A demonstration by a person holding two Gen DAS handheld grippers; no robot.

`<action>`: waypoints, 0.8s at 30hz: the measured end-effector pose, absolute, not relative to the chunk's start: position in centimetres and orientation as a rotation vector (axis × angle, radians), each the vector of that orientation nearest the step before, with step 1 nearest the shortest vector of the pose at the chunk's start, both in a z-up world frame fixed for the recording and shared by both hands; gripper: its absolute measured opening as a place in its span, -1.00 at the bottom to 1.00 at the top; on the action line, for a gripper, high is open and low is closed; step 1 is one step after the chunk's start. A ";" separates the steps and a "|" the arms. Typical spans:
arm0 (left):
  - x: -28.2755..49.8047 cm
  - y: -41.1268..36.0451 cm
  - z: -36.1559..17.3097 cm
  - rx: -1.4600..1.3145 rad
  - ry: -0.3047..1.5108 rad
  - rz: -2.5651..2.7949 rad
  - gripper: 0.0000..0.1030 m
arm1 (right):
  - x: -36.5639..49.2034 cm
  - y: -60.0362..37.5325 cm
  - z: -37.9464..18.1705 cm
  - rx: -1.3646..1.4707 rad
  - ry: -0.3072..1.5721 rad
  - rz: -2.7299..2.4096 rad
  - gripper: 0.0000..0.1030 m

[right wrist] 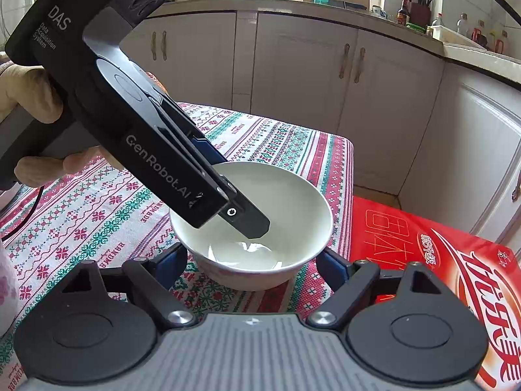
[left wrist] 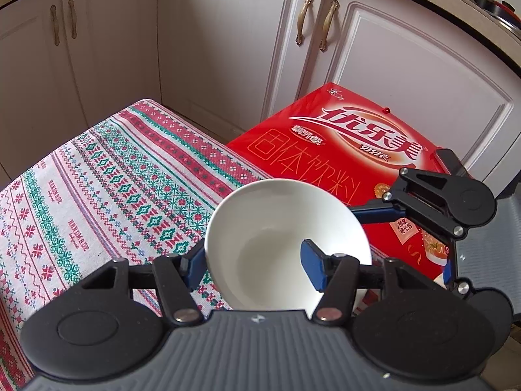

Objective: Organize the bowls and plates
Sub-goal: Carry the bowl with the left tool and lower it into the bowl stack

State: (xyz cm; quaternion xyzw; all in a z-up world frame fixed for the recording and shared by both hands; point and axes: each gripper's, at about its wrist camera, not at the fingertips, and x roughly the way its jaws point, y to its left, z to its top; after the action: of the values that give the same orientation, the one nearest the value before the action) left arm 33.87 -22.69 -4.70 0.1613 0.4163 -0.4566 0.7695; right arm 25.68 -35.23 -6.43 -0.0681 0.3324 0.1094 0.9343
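A white bowl (left wrist: 286,244) is held at the table's right edge. My left gripper (left wrist: 257,265) is shut on its rim, one blue finger (left wrist: 312,268) inside the bowl and one outside on the left. In the right wrist view the same bowl (right wrist: 260,228) stands on the patterned tablecloth (right wrist: 97,215), with the left gripper's black body (right wrist: 140,123) reaching down into it. My right gripper (right wrist: 252,265) is open, its blue fingers on either side of the bowl's base, not touching. The right gripper also shows at the right of the left wrist view (left wrist: 423,208).
A red drink carton (left wrist: 342,150) lies to the right of the table, below its level. White cabinet doors (left wrist: 228,49) stand behind. A patterned white object (right wrist: 6,280) sits at the far left. Bottles and jars line the counter (right wrist: 325,0).
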 end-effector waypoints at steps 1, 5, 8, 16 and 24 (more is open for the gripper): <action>33.7 -22.6 -4.6 0.351 0.902 -0.991 0.14 | 25.6 -35.2 -6.3 -0.138 0.681 0.225 0.73; 32.7 -22.1 -3.8 0.352 0.894 -0.992 0.14 | 24.9 -34.9 -5.5 -0.143 0.675 0.231 0.73; 31.8 -21.5 -2.9 0.350 0.884 -0.994 0.14 | 24.2 -34.4 -4.8 -0.145 0.677 0.234 0.73; 28.7 -19.3 -0.6 0.356 0.860 -0.982 0.14 | 21.6 -32.4 -2.7 -0.168 0.667 0.261 0.73; 25.5 -16.6 1.5 0.346 0.831 -0.960 0.14 | 18.7 -30.3 -0.6 -0.176 0.653 0.297 0.73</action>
State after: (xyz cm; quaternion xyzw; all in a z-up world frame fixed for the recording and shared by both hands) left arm 25.51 -16.56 1.47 0.1609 0.3862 -0.4460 0.7912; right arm 18.72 -30.28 -0.60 -0.0860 0.3190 0.1452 0.9326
